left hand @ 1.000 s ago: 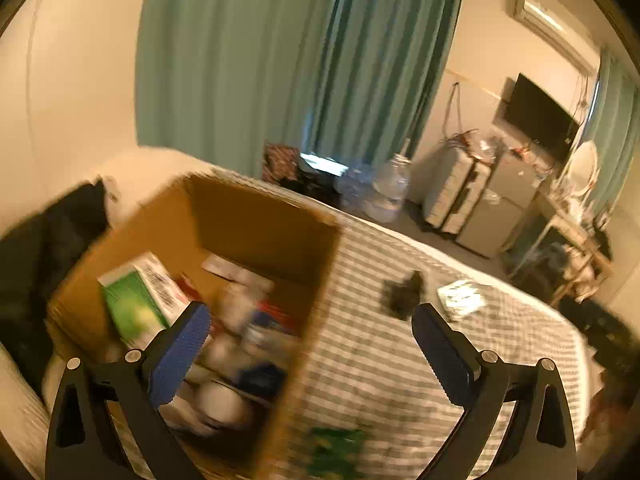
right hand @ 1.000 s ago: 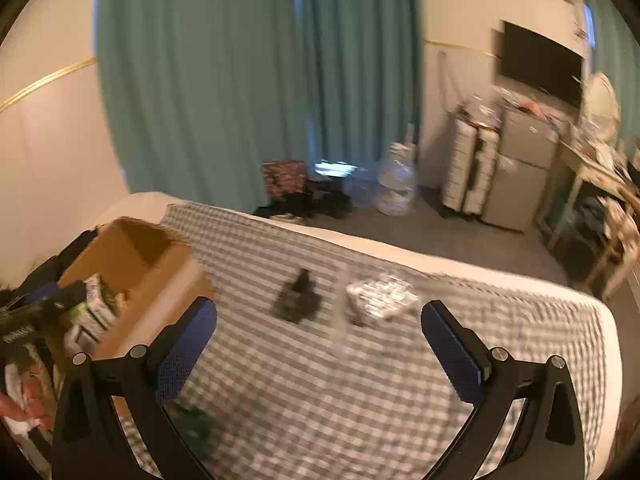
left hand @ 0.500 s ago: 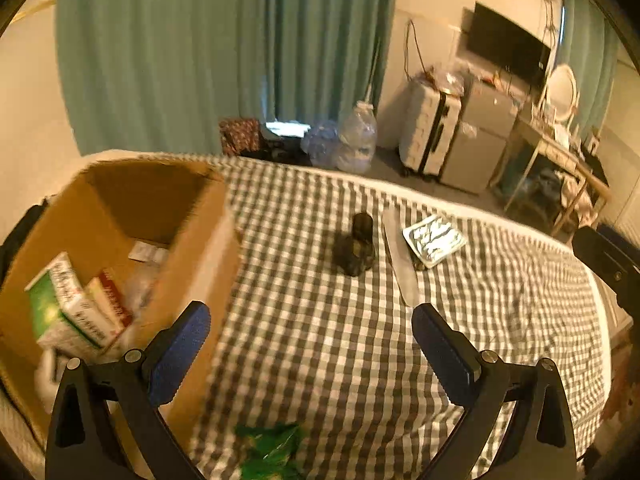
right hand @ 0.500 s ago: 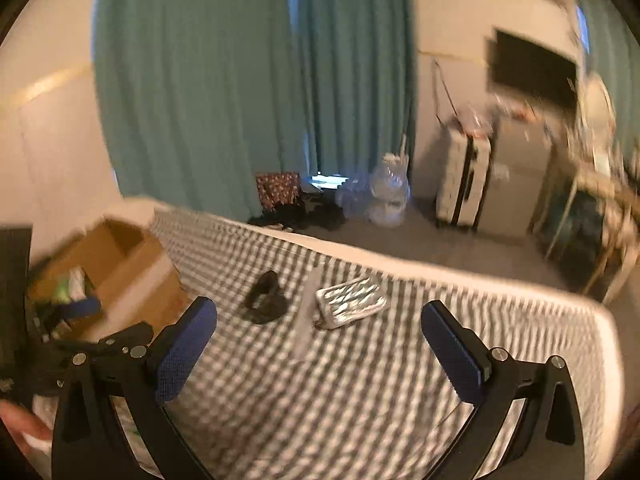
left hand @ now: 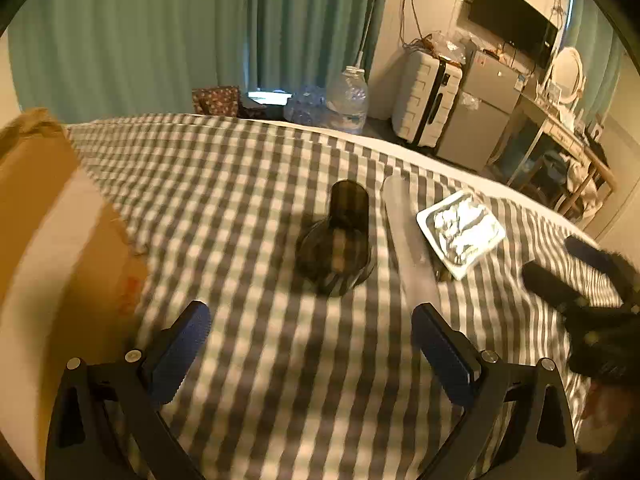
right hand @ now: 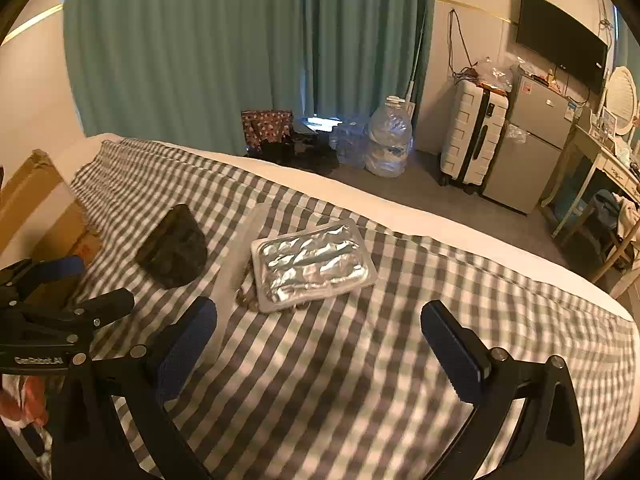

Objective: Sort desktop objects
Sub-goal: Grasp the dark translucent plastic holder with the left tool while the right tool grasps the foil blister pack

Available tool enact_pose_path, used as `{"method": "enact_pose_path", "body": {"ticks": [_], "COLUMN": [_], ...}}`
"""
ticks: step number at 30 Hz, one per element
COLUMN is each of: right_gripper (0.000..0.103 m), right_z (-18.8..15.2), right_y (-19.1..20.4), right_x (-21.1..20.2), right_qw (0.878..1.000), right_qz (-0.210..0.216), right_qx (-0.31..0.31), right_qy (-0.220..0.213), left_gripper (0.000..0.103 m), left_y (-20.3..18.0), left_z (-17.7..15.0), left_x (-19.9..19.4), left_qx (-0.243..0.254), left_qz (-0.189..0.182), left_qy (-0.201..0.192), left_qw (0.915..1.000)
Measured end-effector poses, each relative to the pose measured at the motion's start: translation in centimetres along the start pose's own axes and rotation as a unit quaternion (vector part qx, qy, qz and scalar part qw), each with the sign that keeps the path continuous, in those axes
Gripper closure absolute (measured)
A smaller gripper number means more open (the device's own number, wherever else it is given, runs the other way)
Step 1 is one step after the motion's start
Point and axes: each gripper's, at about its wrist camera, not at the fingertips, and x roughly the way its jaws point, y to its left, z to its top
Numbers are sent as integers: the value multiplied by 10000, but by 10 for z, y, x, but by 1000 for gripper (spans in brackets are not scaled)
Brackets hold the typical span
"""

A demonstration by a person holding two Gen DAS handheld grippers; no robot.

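Note:
A dark bottle-shaped object (left hand: 338,246) lies on the grey checked cloth (left hand: 224,184), straight ahead of my open, empty left gripper (left hand: 312,344). Right of it lie a long translucent strip (left hand: 408,244) and a silver foil pack (left hand: 460,230). In the right wrist view the foil pack (right hand: 312,264) lies just ahead of my open, empty right gripper (right hand: 320,348), with the strip (right hand: 240,248) and the dark object (right hand: 174,246) to its left. The left gripper (right hand: 76,288) shows at that view's left edge.
A cardboard box (left hand: 44,240) stands at the left edge of the cloth; it also shows in the right wrist view (right hand: 36,208). Beyond the bed are teal curtains (right hand: 240,48), water bottles (right hand: 390,140), a white suitcase (right hand: 472,136) and a small fridge (right hand: 528,144).
Both grippers swung away from the box toward the middle of the cloth and closer to the dark object and foil pack. The box's inside has left the left view.

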Motion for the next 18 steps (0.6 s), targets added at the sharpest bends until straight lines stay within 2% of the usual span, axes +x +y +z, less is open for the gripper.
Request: {"method": "enact_pose_path", "body": {"ticks": [5,7,8,12,18], "right_gripper": [0,0,0,0,0], "right_z": [-1,-6,-7,-4,-2], "right_y": [15,15,13,4,3], "right_x": [38,56,62,70,84], "right_qw": [9985,9976,9974,9994,9992], "right_qz": [-123,-282,-345,-112,-148], "right_qx": [-540,-601,-581,-263,-302], "right_qy": [-17,182,242,170,233], "left_gripper": [0,0,0,0,0], "left_y": [-3,1,3,4,-1], "left_z": [13,14,15,18,22], "left_x": [25,35,38,53,71], "left_qx": [84,33,-20,-143,-41], "left_qz": [150,104,101,50,127], "left_qy": [-98,-67,-43,60,79], "left_qw": [9998,9999,9999,9999,9999]}}
